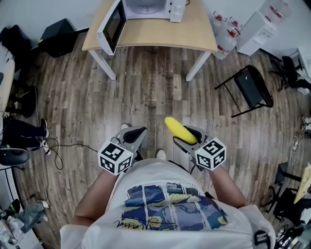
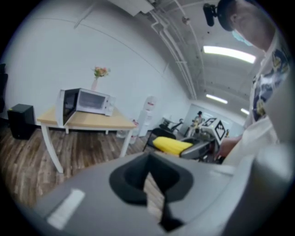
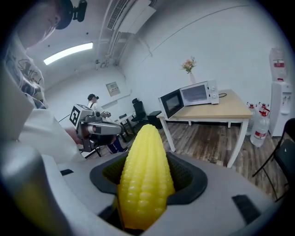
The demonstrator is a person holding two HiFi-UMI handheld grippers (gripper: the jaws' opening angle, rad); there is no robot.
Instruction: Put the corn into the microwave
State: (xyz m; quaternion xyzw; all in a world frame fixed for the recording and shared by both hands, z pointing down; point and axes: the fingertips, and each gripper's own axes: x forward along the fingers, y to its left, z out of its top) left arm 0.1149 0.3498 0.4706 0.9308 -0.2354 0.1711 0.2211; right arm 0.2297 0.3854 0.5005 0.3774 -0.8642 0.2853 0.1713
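Observation:
A yellow corn cob (image 1: pixel 179 129) sticks out forward from my right gripper (image 1: pixel 186 137), whose jaws are shut on its lower half. In the right gripper view the corn (image 3: pixel 145 170) fills the middle, tip up. My left gripper (image 1: pixel 134 135) is beside it at the same height, jaws together with nothing in them (image 2: pixel 152 186). From the left gripper view the corn (image 2: pixel 173 146) shows at the right. The white microwave (image 1: pixel 146 8) stands on a wooden table (image 1: pixel 160 33) far ahead, its door (image 1: pixel 112 25) swung open to the left. Both grippers are well short of the table.
A black folding chair (image 1: pixel 250 87) stands right of the table, with water bottles (image 1: pixel 223 29) and a white box behind it. A black bin (image 1: pixel 58 36) and cables (image 1: pixel 53 146) lie at the left. Wooden floor stretches between me and the table legs (image 1: pixel 104 63).

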